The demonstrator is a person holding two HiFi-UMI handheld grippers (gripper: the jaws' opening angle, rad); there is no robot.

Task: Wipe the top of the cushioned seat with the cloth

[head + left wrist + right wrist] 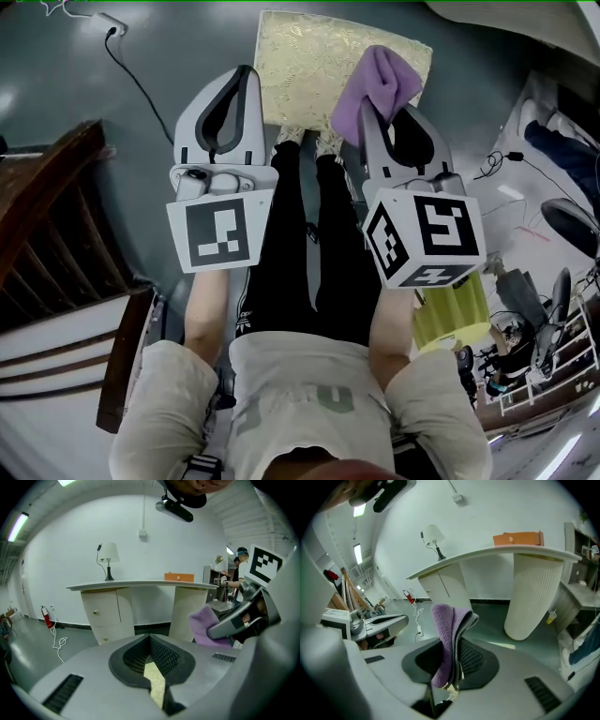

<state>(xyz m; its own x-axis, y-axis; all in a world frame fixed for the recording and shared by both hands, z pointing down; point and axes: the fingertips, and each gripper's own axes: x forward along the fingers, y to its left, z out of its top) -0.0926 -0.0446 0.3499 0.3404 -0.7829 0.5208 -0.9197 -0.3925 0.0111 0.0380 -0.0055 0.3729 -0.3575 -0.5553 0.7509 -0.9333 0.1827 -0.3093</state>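
Note:
The cushioned seat point(319, 66) has a pale gold patterned top and stands on the floor ahead of the person's feet. My right gripper point(367, 105) is shut on a purple cloth point(377, 86), which hangs folded over the seat's right part. In the right gripper view the cloth point(445, 639) rises between the jaws. My left gripper point(246, 77) is held over the seat's left edge with its jaws shut and nothing in them. A sliver of the gold seat point(155, 686) shows through them in the left gripper view, where the cloth point(204, 623) appears at the right.
Dark wooden stairs point(47, 216) rise at the left. A cable point(131, 70) lies on the grey floor. A curved white counter point(140, 586) with a lamp point(108, 555) and an orange box point(178, 577) stands ahead. Cluttered gear point(539, 319) and a person point(241, 559) are at the right.

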